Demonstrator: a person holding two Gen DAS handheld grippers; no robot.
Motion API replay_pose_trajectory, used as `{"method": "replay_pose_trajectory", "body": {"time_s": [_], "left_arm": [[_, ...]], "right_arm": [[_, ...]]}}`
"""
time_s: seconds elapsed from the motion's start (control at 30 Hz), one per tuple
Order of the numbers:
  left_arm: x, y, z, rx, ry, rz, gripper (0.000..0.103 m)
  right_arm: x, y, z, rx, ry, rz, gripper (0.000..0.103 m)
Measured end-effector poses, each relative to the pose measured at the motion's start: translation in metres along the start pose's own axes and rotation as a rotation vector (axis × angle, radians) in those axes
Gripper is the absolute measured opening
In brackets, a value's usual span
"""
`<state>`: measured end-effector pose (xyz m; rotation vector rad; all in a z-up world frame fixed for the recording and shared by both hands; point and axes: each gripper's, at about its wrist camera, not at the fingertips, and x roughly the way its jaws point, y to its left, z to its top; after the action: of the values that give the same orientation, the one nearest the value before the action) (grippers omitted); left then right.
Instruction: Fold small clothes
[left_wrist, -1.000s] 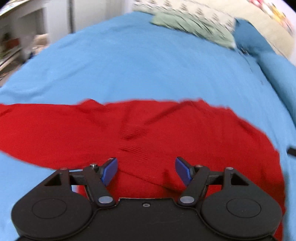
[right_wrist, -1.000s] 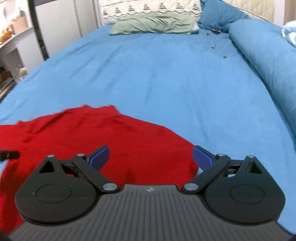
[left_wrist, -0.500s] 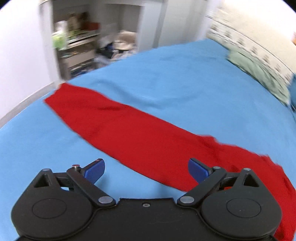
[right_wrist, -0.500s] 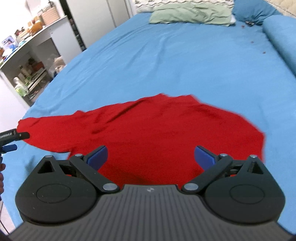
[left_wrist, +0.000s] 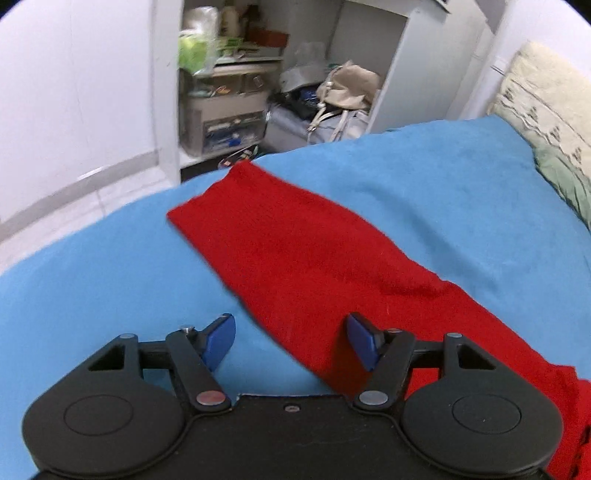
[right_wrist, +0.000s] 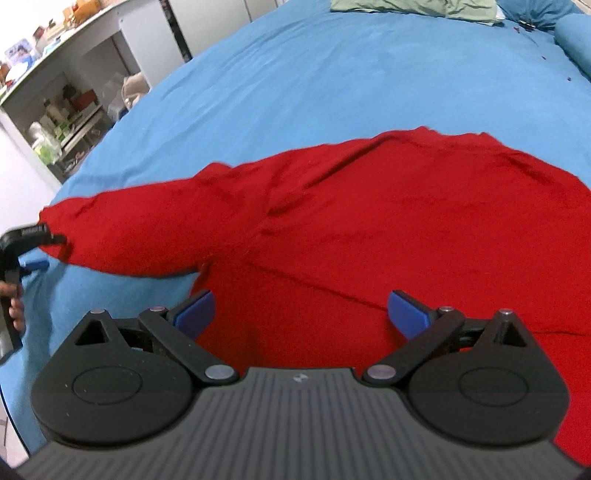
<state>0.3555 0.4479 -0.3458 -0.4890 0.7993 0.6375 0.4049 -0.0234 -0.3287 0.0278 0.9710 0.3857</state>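
A red long-sleeved sweater (right_wrist: 406, 221) lies spread flat on the blue bed sheet (right_wrist: 332, 74). Its left sleeve (left_wrist: 295, 243) stretches out toward the bed's edge. My left gripper (left_wrist: 290, 341) is open and empty, hovering over the near part of that sleeve. It also shows in the right wrist view (right_wrist: 33, 251) at the sleeve's cuff end. My right gripper (right_wrist: 301, 312) is open and empty, above the sweater's body near the armpit.
Shelves with clutter and a beige bag (left_wrist: 347, 88) stand beyond the bed's edge. A green pillow (right_wrist: 413, 7) and a blue bolster (right_wrist: 576, 40) lie at the head of the bed. White floor (left_wrist: 92, 184) runs beside the bed.
My left gripper swung left from the sweater's body out along the left sleeve. My right gripper moved left over the sweater's body. Both stayed open.
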Motion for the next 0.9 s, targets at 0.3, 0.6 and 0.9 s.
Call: {"method": "replay_pose_trajectory", "body": {"time_s": [0.3,0.6,0.9], "left_arm": [[0.017,0.005,0.016,-0.070,-0.045,-0.013,0.008],[-0.044,-0.069,0.021,0.178,-0.180,-0.135,0.004],[-0.121,-0.292,-0.065,0.653,-0.189,-0.596,0.004]], "right_arm": [[0.008,-0.002,-0.003,0.024,-0.016,-0.024,0.103],[-0.010,-0.035,0.003,0.084,-0.077,-0.039,0.103],[-0.059,-0.108,0.008,0.209,-0.181,-0.146,0.103]]}}
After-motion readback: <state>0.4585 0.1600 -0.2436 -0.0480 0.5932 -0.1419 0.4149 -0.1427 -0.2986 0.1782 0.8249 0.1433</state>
